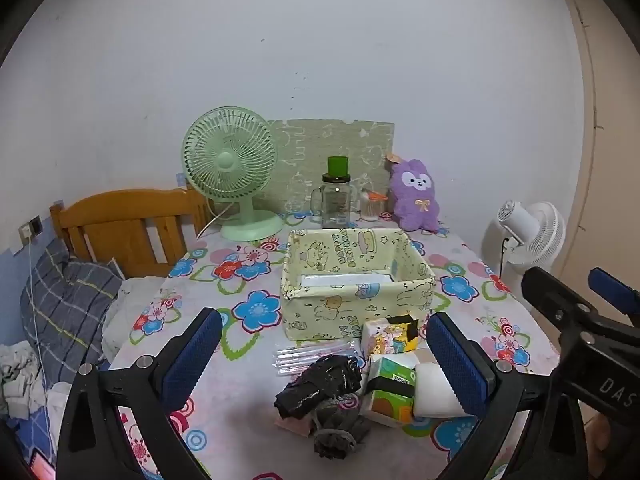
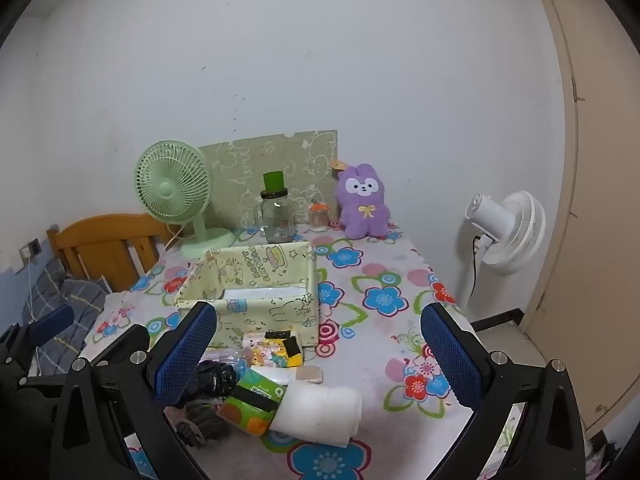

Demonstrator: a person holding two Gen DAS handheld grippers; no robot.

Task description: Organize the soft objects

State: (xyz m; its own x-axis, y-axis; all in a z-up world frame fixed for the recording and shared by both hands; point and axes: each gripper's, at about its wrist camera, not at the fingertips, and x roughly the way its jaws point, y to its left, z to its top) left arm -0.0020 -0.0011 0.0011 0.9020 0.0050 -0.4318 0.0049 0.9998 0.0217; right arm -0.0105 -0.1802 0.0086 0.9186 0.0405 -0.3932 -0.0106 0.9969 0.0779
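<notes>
A pale yellow fabric box (image 1: 356, 304) (image 2: 256, 300) stands open on the flowered table. In front of it lies a pile: a cartoon tissue pack (image 1: 384, 338) (image 2: 276, 350), a green tissue pack (image 1: 390, 392) (image 2: 252, 400), a white roll (image 1: 434, 392) (image 2: 320, 412), a black plastic bag (image 1: 320, 384) (image 2: 212, 380), a grey cloth (image 1: 336, 436) (image 2: 200, 420) and clear straws (image 1: 312, 354). My left gripper (image 1: 324, 364) is open above the pile, empty. My right gripper (image 2: 320, 360) is open over the pile's right side, empty. It also shows at the right of the left wrist view (image 1: 576, 300).
At the table's back stand a green fan (image 1: 232, 172) (image 2: 176, 192), a glass jar with green lid (image 1: 336, 196) (image 2: 276, 212), a small orange-lidded jar (image 1: 372, 206) (image 2: 318, 214) and a purple plush (image 1: 414, 196) (image 2: 362, 200). A white floor fan (image 2: 504, 232) stands right. A bed (image 1: 72, 292) lies left.
</notes>
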